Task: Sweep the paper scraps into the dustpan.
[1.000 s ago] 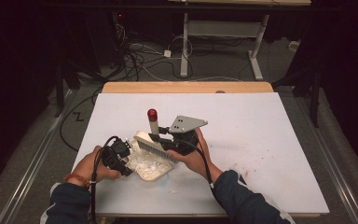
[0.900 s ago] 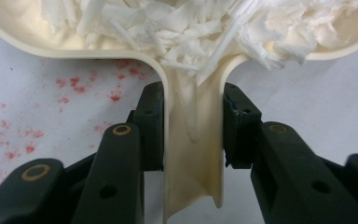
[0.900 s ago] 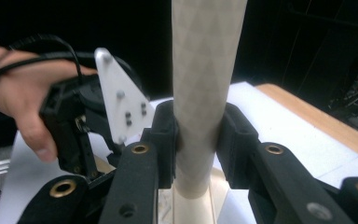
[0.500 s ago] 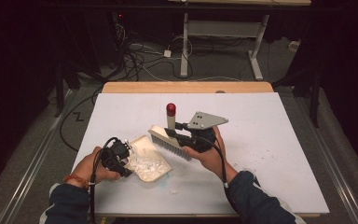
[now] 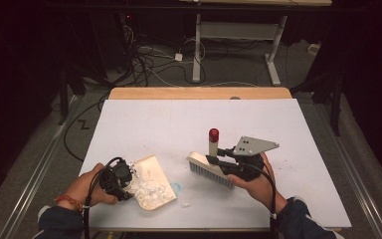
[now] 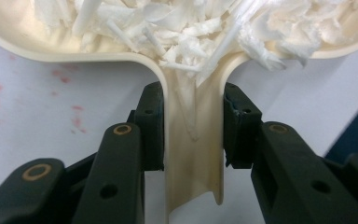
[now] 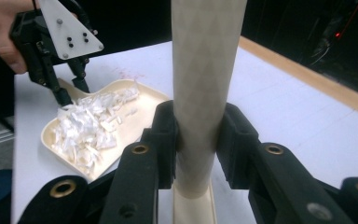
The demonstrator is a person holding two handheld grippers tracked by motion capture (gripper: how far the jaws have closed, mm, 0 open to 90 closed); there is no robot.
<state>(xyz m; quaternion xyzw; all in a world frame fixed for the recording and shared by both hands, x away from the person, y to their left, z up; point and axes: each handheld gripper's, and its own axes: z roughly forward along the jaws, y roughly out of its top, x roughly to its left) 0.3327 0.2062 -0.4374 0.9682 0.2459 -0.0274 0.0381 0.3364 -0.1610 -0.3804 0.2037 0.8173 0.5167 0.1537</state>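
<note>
The left tongs clamp the handle of the dustpan, which lies on the counter near its front left, heaped with white shreds. The right tongs grip the handle of the brush, held just right of the pan, apart from it, bristles down near the counter.
</note>
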